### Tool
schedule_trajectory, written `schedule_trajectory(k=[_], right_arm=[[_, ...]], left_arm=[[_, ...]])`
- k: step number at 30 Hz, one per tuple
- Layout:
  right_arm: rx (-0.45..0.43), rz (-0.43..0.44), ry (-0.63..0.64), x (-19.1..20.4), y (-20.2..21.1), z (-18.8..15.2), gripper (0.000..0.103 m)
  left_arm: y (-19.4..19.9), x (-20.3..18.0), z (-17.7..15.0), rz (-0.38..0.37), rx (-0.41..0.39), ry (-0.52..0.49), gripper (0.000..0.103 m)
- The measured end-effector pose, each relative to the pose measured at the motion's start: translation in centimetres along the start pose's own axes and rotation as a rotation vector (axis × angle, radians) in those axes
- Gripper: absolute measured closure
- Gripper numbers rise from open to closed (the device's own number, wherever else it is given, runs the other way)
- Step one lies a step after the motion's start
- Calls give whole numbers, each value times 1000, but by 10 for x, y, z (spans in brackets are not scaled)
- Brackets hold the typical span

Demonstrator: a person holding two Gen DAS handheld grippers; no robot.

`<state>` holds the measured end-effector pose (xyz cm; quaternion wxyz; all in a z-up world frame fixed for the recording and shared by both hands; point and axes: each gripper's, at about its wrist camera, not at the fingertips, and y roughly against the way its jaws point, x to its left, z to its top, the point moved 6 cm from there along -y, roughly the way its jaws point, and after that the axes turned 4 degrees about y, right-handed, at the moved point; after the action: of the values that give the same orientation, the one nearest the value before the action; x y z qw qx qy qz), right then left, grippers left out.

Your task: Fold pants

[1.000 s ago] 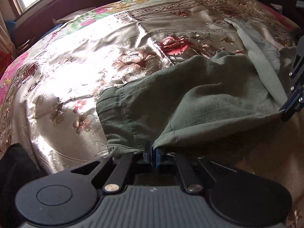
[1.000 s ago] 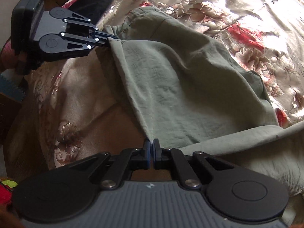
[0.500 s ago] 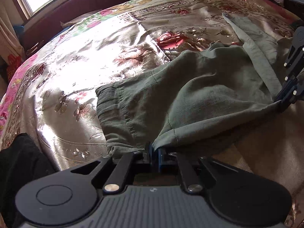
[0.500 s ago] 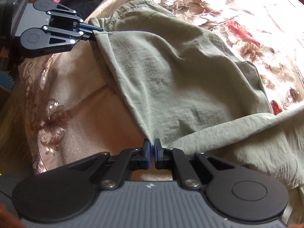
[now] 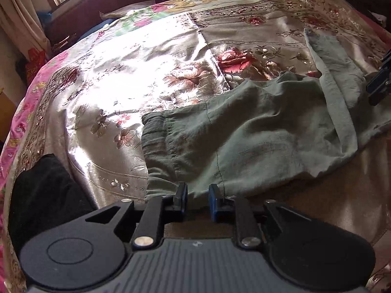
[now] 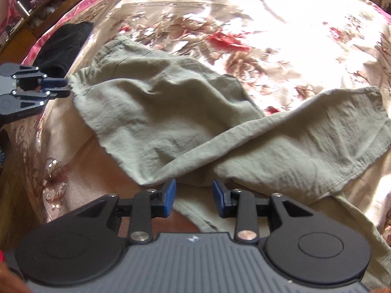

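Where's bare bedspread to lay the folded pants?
Free: the sunlit floral bedspread beyond the green pants, toward the window. Crowded: the near edge, with the left gripper, the right gripper and black cloth.

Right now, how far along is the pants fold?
Done: the green pants lie doubled lengthwise on the floral bedspread, one leg crossing loosely toward the right.

In hand: nothing. The left claw and right claw are opening, with the cloth edge just ahead of the pads, not pinched.

Left: smooth the crooked leg, then fold the length toward the waistband.
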<state>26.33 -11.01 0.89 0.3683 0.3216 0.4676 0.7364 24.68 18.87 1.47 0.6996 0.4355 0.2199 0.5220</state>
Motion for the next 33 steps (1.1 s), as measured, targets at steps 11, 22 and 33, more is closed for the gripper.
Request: schedule_trajectory(k=[11,22,33], right_arm=[[-44,-80,-257,-169,-11,72,63],[39,-180,-606,-268,-81,112,60],[18,-219,-631,-301,-65,77,101]], left_arm=[[-37,-154,99,-282,-148,43,60],[-101,-222,132,-314,-114,-66,55],[-106,-243,138,-301,-107,-113,84]])
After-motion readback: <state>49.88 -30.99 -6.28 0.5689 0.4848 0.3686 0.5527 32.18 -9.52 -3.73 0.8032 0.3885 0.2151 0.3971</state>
